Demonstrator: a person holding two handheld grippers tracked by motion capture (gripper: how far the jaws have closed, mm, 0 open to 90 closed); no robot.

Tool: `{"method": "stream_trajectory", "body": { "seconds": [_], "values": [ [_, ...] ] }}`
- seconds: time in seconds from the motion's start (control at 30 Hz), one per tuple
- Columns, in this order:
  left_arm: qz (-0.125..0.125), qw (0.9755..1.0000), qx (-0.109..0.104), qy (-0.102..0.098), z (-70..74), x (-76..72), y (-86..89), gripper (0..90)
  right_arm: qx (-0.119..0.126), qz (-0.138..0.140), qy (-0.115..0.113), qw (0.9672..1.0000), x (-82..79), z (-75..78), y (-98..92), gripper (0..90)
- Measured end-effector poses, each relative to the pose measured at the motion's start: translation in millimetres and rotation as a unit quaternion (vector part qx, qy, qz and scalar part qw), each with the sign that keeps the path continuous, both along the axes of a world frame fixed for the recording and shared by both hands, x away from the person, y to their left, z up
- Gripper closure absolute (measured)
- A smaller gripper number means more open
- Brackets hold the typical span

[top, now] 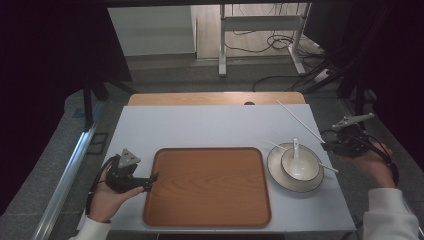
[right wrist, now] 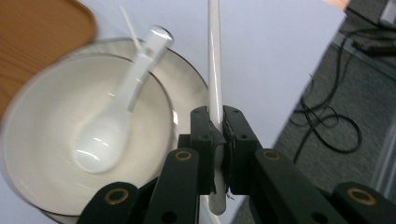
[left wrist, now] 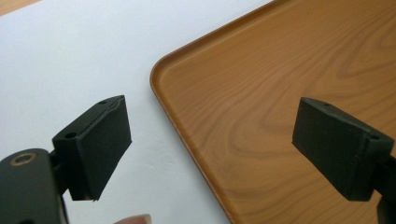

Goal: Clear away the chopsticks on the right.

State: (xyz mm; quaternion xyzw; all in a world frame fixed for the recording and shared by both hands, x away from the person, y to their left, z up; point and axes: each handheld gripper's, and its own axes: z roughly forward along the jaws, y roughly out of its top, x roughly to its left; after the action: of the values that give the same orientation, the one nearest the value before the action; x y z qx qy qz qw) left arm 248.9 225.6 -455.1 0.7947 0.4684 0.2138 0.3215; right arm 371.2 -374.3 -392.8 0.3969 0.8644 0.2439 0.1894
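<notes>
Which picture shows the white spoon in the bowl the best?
The right gripper view shows the spoon best: it is close and big, lying in the bowl, its handle leaning on the rim. The high view shows the spoon small and far off. The left gripper view looks at the tray instead.

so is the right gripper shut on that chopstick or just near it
Shut on it: the right gripper has both jaws pressed against the white chopstick, which runs between them above the bowl.

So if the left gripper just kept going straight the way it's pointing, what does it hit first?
Most likely the wooden tray. The left gripper points across the tray's near rim, open jaws straddling the edge, one over the white mat. Its height above the rim is unclear.
</notes>
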Motion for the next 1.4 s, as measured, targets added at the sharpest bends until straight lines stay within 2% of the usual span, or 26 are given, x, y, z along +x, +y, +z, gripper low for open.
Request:
{"method": "stream_trajectory", "body": {
  "seconds": [0.27, 0.53, 0.7, 0.9, 1.13, 1.4],
  "values": [
    [0.000, 1.0000, 0.000, 0.000, -0.2, -0.1, -0.4, 11.3, 0.021, 0.038, -0.010, 0.9990, -15.0, 5.5, 27.1, 84.1],
    [-0.002, 1.0000, 0.004, 0.002, -0.4, -0.1, -1.0, 11.3, 0.051, 0.079, -0.020, 0.9954, -34.4, 13.1, 56.8, 84.1],
    [-0.004, 1.0000, 0.004, 0.002, -0.5, -0.4, -2.3, 11.3, 0.048, 0.094, -0.023, 0.9941, -44.0, 15.8, 74.9, 84.0],
    [-0.004, 1.0000, 0.004, 0.001, 0.0, -0.8, -2.3, 11.3, 0.047, 0.092, -0.014, 0.9945, -49.0, 10.1, 88.8, 84.0],
    [-0.006, 1.0000, 0.003, 0.000, 0.6, -1.3, -3.0, 11.3, 0.046, 0.114, -0.011, 0.9924, -58.3, 5.1, 107.5, 84.0],
    [-0.008, 1.0000, 0.002, -0.003, 2.8, -2.9, -2.4, 11.3, 0.035, 0.132, 0.020, 0.9904, -69.7, -11.7, 134.5, 84.0]
  ]
}}
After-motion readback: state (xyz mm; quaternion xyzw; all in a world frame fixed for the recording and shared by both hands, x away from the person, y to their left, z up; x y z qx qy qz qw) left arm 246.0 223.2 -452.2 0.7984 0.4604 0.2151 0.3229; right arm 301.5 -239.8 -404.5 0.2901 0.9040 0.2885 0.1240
